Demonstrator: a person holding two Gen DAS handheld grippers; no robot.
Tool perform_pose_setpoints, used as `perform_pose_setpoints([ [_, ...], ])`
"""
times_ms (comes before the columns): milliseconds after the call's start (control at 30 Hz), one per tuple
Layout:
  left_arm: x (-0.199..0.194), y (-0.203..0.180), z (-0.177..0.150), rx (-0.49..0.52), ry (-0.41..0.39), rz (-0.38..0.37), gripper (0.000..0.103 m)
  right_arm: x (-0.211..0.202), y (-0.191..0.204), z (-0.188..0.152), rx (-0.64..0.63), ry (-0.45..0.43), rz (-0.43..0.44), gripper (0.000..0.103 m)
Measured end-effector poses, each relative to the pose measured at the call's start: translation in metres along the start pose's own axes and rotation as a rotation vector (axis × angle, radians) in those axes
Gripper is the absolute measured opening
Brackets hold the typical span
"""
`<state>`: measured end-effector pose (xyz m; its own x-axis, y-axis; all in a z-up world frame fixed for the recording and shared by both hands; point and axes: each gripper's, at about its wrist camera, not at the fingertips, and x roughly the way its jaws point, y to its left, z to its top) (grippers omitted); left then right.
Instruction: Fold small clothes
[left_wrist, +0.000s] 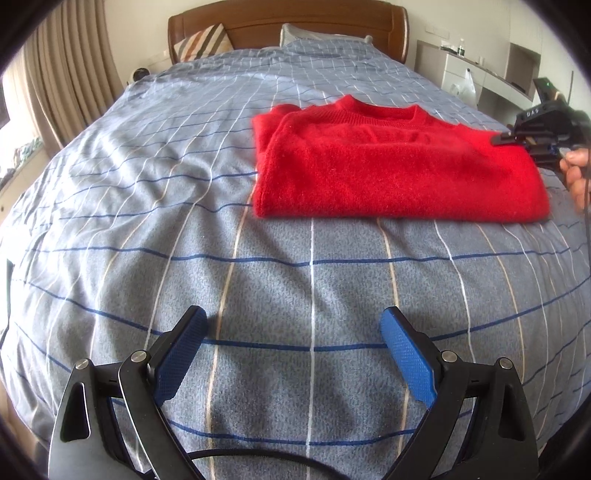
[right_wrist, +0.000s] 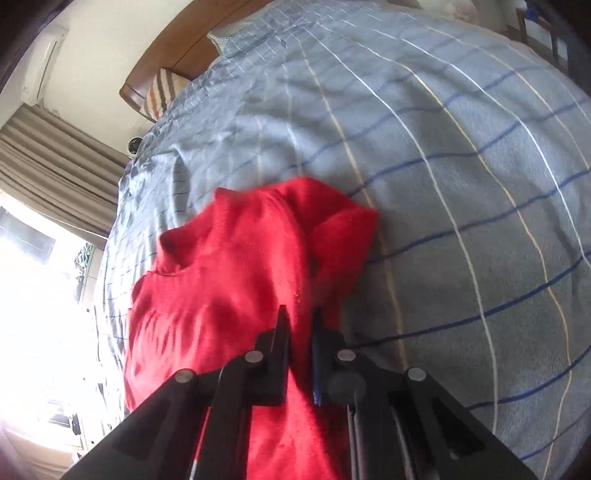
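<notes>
A red knitted sweater (left_wrist: 388, 170) lies folded on the grey checked bedspread (left_wrist: 258, 288), collar toward the headboard. My left gripper (left_wrist: 295, 325) is open and empty, low over the bedspread in front of the sweater. My right gripper (left_wrist: 498, 139) is at the sweater's right edge, held by a hand. In the right wrist view the right gripper (right_wrist: 301, 314) is shut on a fold of the red sweater (right_wrist: 229, 266), with cloth running between the blue pads (right_wrist: 317, 354).
A wooden headboard (left_wrist: 288, 22) with a striped cushion (left_wrist: 203, 42) and a pillow (left_wrist: 314, 33) is at the far end. Curtains (left_wrist: 62, 74) and a bright window are on the left. White shelving (left_wrist: 480, 70) stands at the right.
</notes>
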<state>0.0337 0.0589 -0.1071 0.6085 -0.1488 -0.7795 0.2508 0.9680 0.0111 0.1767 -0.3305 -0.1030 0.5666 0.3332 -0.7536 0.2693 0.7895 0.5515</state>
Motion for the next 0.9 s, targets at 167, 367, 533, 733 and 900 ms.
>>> perform_pose_setpoints([
  [167,-0.002,0.019,-0.012,-0.068,-0.037,-0.041,0.097,-0.003,0.11,0.01,-0.11,0.013,0.13,0.009],
  [367,-0.007,0.039,-0.028,-0.105,-0.085,-0.089,0.097,0.075,0.229,-0.02,-0.253,0.094,0.143,0.009],
  [533,-0.008,0.047,-0.029,-0.136,-0.092,-0.115,0.097,0.147,0.263,-0.068,-0.253,0.269,0.153,0.02],
  [733,-0.012,0.059,-0.029,-0.175,-0.072,-0.141,0.097,0.086,0.259,-0.064,-0.296,0.256,0.446,0.033],
  [900,-0.025,0.072,-0.037,-0.216,-0.048,-0.16,0.097,0.065,0.238,-0.069,-0.663,0.154,0.028,0.039],
])
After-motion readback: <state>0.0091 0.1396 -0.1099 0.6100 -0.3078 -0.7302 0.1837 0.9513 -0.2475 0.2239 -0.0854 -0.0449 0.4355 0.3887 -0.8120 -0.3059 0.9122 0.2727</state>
